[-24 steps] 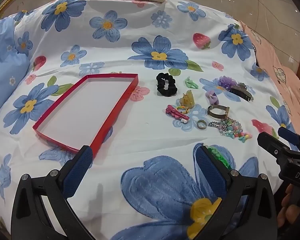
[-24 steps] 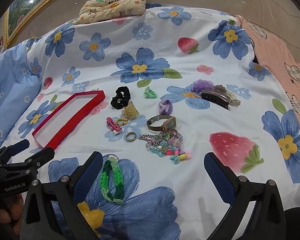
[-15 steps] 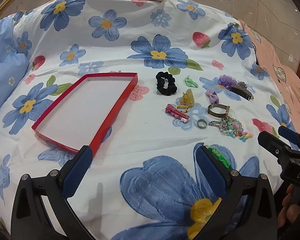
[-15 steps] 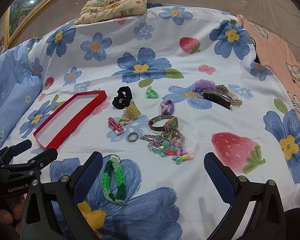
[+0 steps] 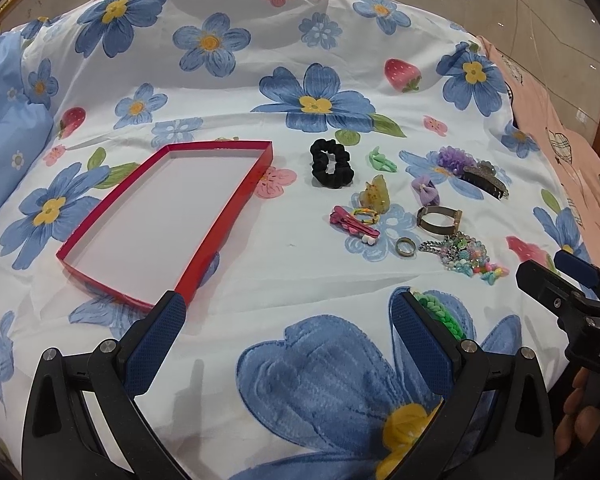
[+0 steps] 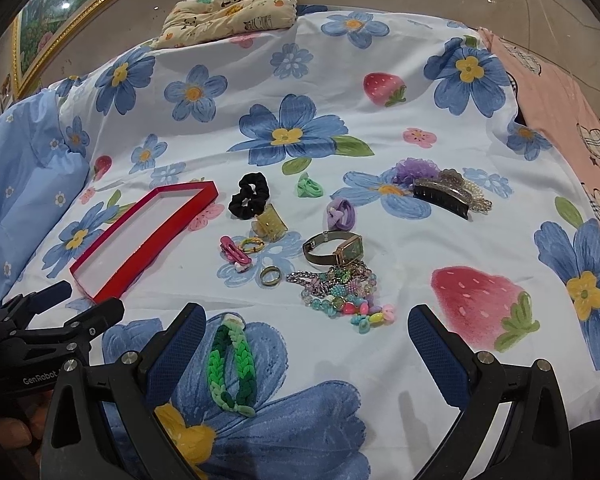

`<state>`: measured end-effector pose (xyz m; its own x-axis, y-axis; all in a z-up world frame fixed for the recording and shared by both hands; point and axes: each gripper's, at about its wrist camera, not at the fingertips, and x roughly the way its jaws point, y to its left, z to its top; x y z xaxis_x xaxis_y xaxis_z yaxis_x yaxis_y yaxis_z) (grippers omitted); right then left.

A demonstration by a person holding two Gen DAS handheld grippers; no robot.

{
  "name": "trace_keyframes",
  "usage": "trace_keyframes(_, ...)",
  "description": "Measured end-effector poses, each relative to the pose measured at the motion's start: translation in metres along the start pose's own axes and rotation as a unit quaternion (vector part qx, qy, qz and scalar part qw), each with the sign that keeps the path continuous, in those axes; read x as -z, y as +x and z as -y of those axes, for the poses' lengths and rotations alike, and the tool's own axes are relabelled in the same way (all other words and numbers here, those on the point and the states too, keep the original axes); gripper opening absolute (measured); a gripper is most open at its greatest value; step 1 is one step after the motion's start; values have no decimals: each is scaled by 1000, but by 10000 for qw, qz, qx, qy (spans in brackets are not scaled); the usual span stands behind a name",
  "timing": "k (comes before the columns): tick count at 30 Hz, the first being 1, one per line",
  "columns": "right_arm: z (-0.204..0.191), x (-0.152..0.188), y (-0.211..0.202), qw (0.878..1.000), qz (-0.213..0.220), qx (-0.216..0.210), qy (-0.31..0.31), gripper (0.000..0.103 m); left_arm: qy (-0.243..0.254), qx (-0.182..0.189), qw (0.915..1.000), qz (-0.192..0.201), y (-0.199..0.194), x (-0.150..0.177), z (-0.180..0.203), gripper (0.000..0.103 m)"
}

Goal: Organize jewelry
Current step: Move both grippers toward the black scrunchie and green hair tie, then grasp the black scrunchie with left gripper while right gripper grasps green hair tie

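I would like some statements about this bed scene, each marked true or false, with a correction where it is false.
1. The shallow red cardboard tray holds nothing. True.
2. The left hand-held gripper is shut on the black fabric scrunchie. False: its jaws stand open and empty; the scrunchie lies on the floral bedsheet.
3. The green braided bracelet lies nearest the right hand-held gripper. True.
4. The gold square-faced wristwatch lies inside the tray. False: it lies on the sheet, beside the pastel bead bracelets.
5. The plain metal ring lies by itself on the sheet. True.
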<state>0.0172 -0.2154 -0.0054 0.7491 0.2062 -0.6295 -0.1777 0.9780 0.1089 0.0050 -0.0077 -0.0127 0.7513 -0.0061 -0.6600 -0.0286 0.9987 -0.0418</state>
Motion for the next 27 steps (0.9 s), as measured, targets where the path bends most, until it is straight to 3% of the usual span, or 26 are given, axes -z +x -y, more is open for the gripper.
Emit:
trace_keyframes(7,7,-12,9,9999,-2,-113,81,101,-156,156,9996,-178,21,-20,-8,103)
trace_keyframes(11,11,-22,20,9997,-34,-197,137,100,-403,391,9972,-493,34,-33,-18,103)
trace_keyframes(15,17,-33,30,9994,-86,-255,216,100,-167,286,9992,-202,44,-53,-20,103)
trace_keyframes(18,24,-44,40,9990,-127,-270,324,92,-97,256,9988,-418,59,-67,-23,103)
trace_keyframes(23,38,-63,64,9978,-285,-288,525,71,124,247,9963,-817,89,-88,-20,93)
trace_keyframes(27,46,-79,87,9964,-439,-331,643,60,138,387,9957,-829,111,-110,-18,89)
